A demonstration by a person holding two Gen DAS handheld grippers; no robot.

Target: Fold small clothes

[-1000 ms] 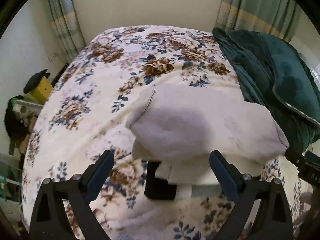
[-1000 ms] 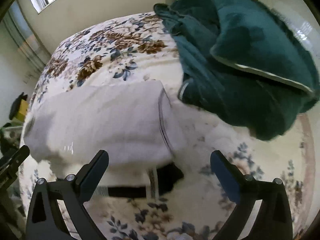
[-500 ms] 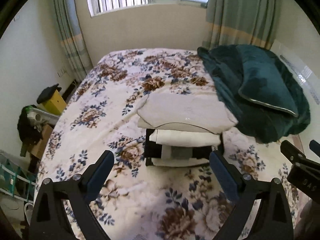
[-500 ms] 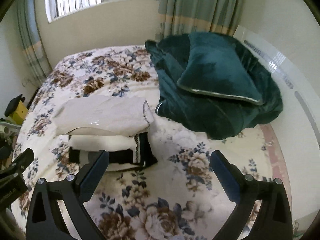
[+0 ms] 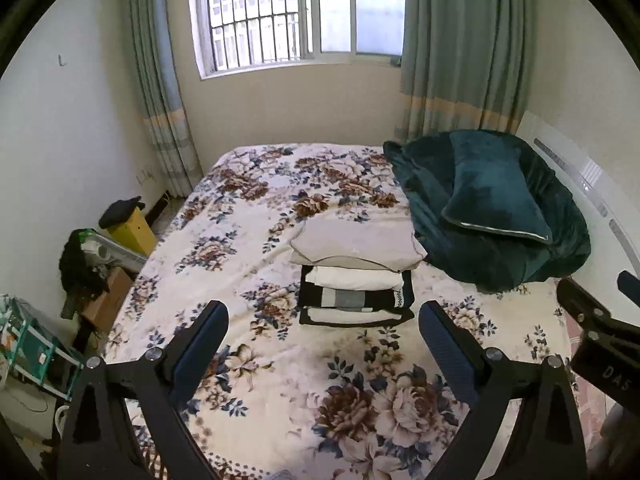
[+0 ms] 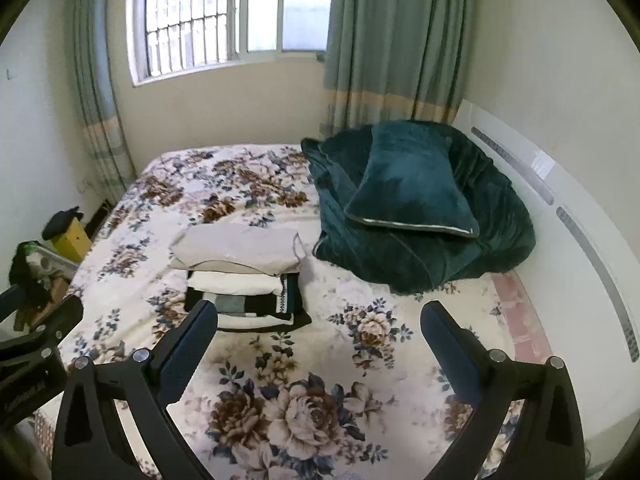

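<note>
A home bedroom: a bed (image 5: 248, 248) under a floral cover fills the room, with a dark green pillow (image 5: 494, 200) on a matching blanket (image 5: 500, 256) at 2 o'clock. At 12 o'clock a barred window (image 5: 296, 16) sits between green curtains (image 5: 460, 48).

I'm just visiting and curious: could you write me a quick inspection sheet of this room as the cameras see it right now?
Surface: bed with a floral cover.
Job's things: stack of folded clothes mid-bed, beige piece on top, white and black ones below.
Clutter: green blanket with a green pillow on it, beside the stack; yellow box and other items on the floor beside the bed.
Grippers: left gripper and right gripper both open, holding nothing, short of the stack.
Cables: nothing seen.
Surroundings: barred window, green curtains.
</note>
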